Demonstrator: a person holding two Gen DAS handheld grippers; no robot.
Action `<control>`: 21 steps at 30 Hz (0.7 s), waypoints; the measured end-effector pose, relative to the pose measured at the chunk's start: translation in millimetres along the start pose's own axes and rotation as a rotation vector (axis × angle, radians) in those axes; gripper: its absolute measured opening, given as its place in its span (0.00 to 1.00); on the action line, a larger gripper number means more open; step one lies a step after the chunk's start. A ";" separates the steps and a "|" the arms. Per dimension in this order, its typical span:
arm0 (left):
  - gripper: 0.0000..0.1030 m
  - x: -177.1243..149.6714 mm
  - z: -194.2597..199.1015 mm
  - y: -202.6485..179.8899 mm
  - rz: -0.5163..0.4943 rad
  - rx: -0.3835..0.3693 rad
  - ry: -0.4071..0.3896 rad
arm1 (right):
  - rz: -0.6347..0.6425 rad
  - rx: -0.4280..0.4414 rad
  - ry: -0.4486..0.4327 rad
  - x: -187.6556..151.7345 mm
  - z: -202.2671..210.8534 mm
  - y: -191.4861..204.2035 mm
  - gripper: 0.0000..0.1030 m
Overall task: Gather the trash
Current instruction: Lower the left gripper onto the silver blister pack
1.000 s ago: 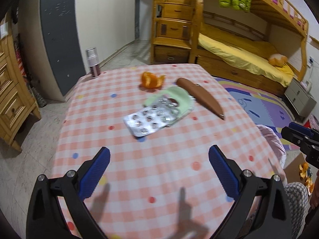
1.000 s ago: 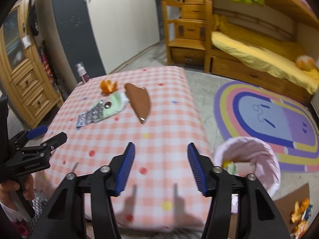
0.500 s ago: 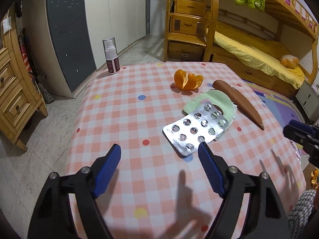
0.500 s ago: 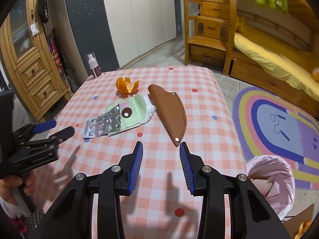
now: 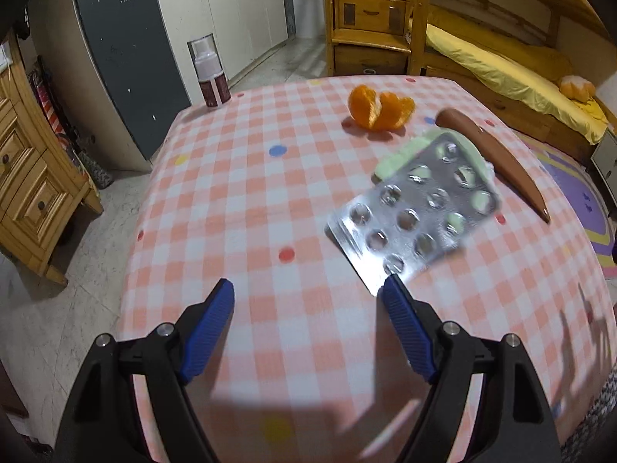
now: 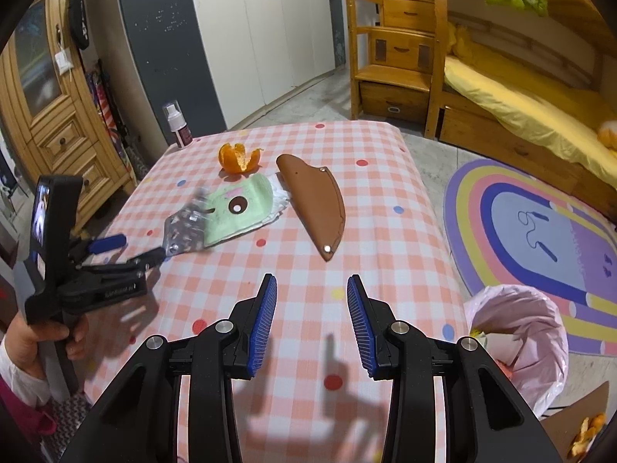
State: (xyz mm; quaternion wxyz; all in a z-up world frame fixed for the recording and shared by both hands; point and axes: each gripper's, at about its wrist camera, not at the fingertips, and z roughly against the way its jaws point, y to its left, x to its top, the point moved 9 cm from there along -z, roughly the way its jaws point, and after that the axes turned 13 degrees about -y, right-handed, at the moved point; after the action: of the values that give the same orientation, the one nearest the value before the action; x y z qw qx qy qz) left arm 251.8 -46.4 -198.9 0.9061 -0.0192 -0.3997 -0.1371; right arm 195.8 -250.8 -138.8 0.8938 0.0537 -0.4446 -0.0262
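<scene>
A silver blister pack lies on the checked tablecloth, partly over a pale green wrapper. Behind them are an orange peel and a brown leather sheath. My left gripper is open, with its right fingertip at the pack's near corner and nothing between the pads. In the right wrist view, the left gripper sits beside the pack. My right gripper stands open and holds nothing, short of the sheath.
A spray bottle stands at the table's far left corner. A pink-lined bin sits on the floor right of the table, with peel scraps on cardboard beside it. A wooden dresser is left; a bunk bed is behind.
My left gripper came forward and down until its right fingertip met the blister pack, and its jaws narrowed. The right gripper's jaws narrowed too, and it moved forward over the table.
</scene>
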 end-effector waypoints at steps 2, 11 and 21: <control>0.75 -9.1 10.2 -8.8 -0.008 -0.025 0.004 | -0.007 0.001 0.001 -4.1 4.4 -1.2 0.38; 0.75 7.5 23.9 -19.1 -0.006 -0.121 -0.082 | -0.040 -0.011 -0.018 -7.6 25.2 -16.4 0.38; 0.60 37.3 -24.8 -47.1 -0.038 -0.309 -0.031 | -0.067 -0.053 -0.022 -9.5 31.1 -38.6 0.38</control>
State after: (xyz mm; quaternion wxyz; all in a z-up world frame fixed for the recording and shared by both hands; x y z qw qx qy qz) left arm 281.2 -103.9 -192.0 0.8832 -0.1530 -0.3883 -0.2138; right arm 165.3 -290.4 -132.3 0.8886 0.0444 -0.4515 -0.0684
